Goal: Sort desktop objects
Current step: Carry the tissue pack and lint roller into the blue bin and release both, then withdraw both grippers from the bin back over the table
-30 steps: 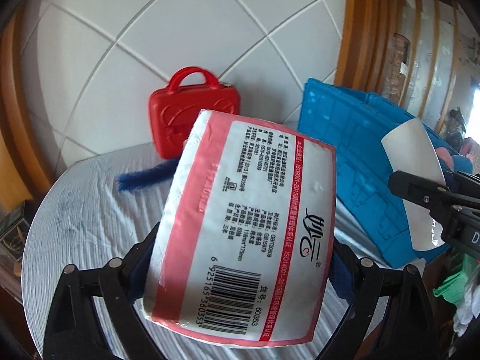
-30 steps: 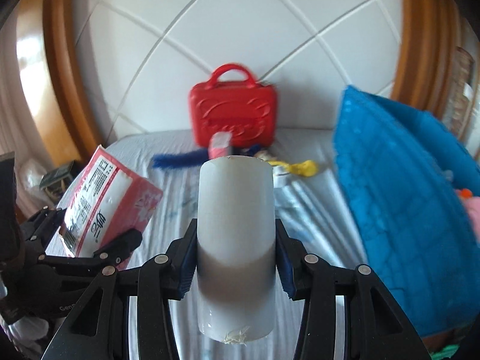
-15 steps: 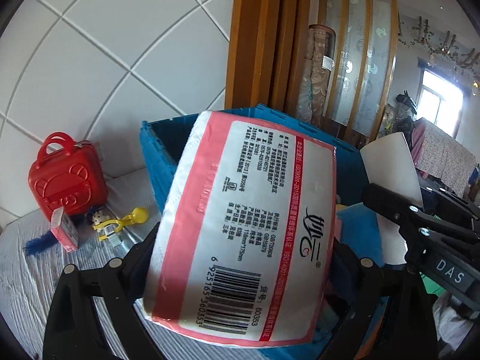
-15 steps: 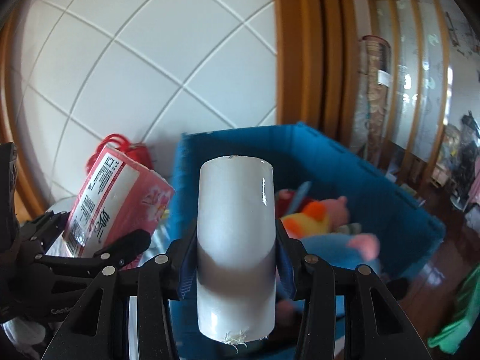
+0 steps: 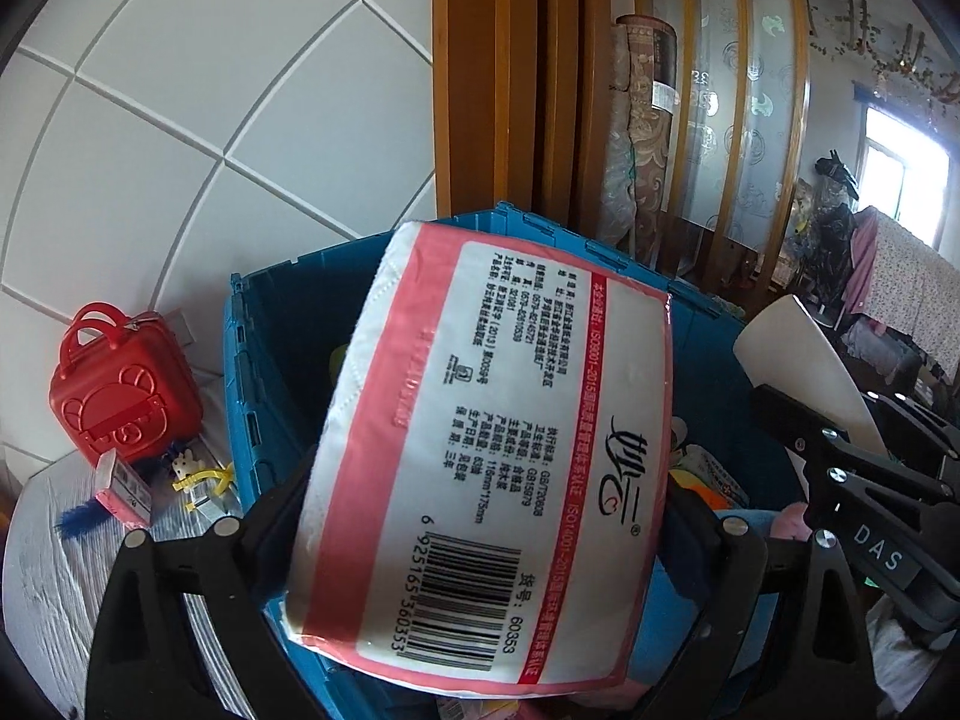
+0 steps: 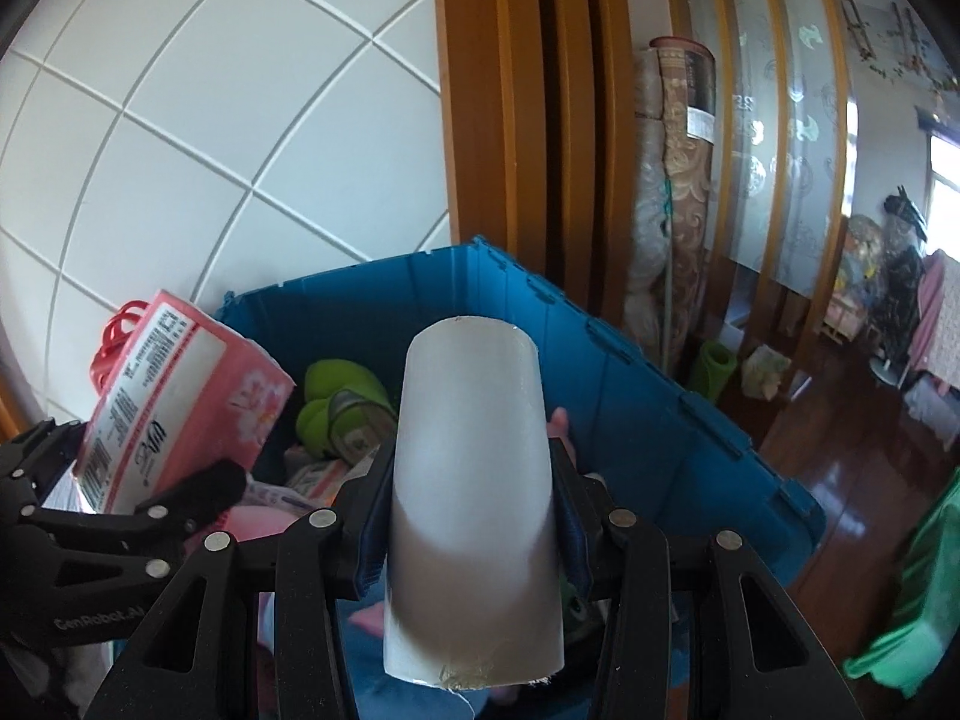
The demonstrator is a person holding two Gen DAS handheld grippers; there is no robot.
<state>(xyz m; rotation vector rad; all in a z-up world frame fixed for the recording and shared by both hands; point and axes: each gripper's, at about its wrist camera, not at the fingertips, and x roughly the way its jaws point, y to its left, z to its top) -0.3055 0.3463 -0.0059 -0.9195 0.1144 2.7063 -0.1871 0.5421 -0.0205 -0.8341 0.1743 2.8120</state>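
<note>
My left gripper is shut on a pink and white tissue pack and holds it over the open blue crate. The pack also shows in the right wrist view. My right gripper is shut on a white cylinder, also held above the blue crate. The cylinder shows at the right of the left wrist view. Inside the crate lie a green slipper, pink packs and soft toys.
A red toy suitcase, a small pink pack, a yellow toy and a blue feather lie on the round table left of the crate. A wooden partition stands behind the crate. A green cloth hangs at right.
Both grippers have swung right from the table to above the open crate, carrying the tissue pack and the cylinder. The crate's inside has come into view.
</note>
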